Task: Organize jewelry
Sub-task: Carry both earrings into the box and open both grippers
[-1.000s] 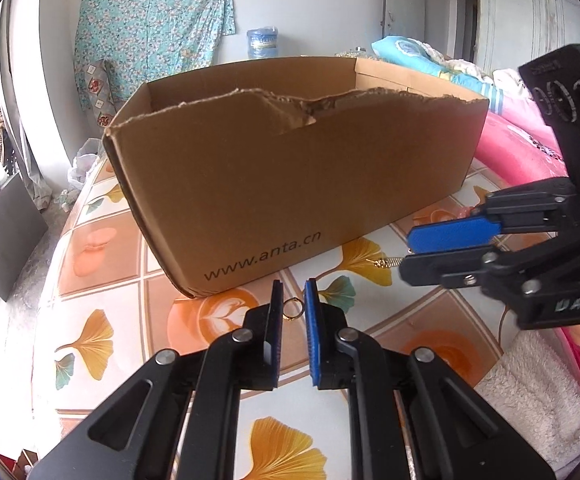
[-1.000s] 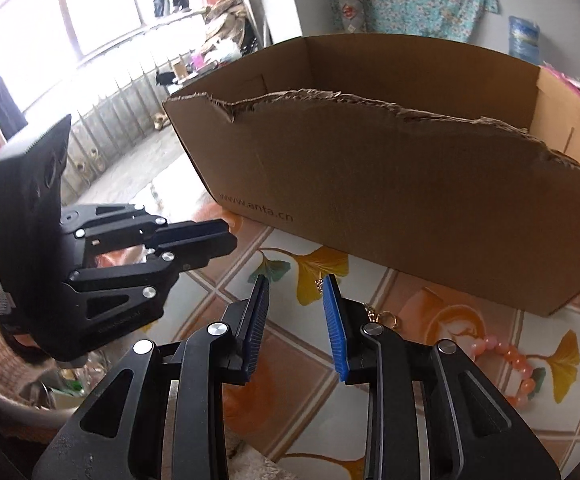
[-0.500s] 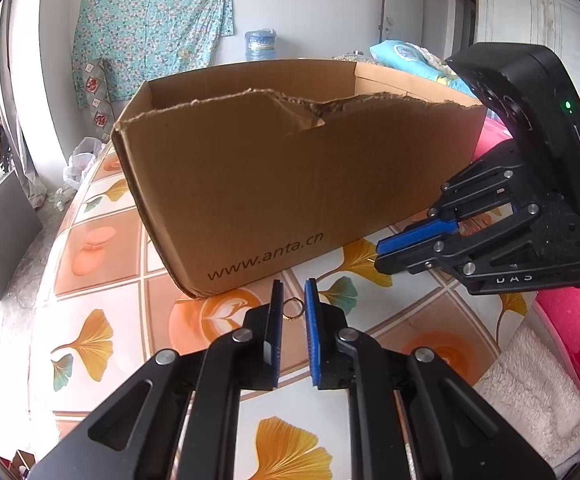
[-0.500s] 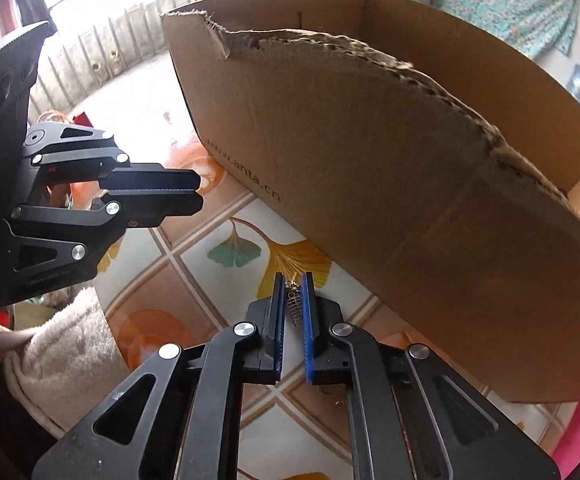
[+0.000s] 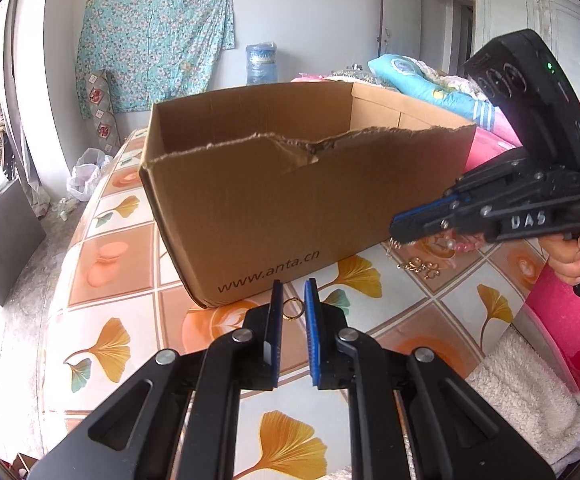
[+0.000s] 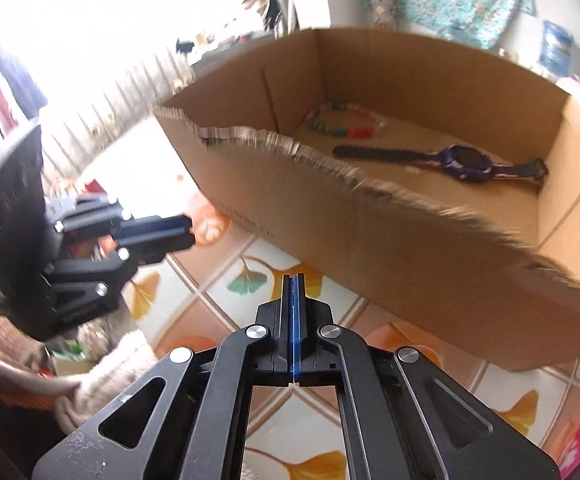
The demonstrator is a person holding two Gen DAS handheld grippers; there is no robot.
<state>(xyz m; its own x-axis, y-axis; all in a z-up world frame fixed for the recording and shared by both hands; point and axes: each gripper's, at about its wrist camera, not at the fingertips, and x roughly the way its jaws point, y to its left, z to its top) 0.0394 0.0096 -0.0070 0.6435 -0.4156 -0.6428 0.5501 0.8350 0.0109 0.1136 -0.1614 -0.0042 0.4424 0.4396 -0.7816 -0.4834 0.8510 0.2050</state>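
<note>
A brown cardboard box (image 5: 290,208) marked www.anta.cn stands on the tiled table. In the right wrist view the box (image 6: 410,248) holds a beaded bracelet (image 6: 346,120) and a purple watch (image 6: 466,160). My left gripper (image 5: 293,292) is open, low over the table, with a small gold ring (image 5: 292,308) between its fingertips. My right gripper (image 6: 294,280) is shut and lifted near the box's front wall; it also shows in the left wrist view (image 5: 402,232), with a small dangling piece under its tip. Gold jewelry (image 5: 420,266) lies on the table under it.
The table (image 5: 121,272) has orange tiles with ginkgo-leaf prints. A fluffy white cloth (image 5: 522,384) lies at the table's right edge beside pink bedding (image 5: 570,320). The box's front wall has a torn, jagged top edge (image 6: 330,160).
My right gripper closed on a small dangling jewelry piece and rose toward the box's top edge. My left gripper stayed over the gold ring.
</note>
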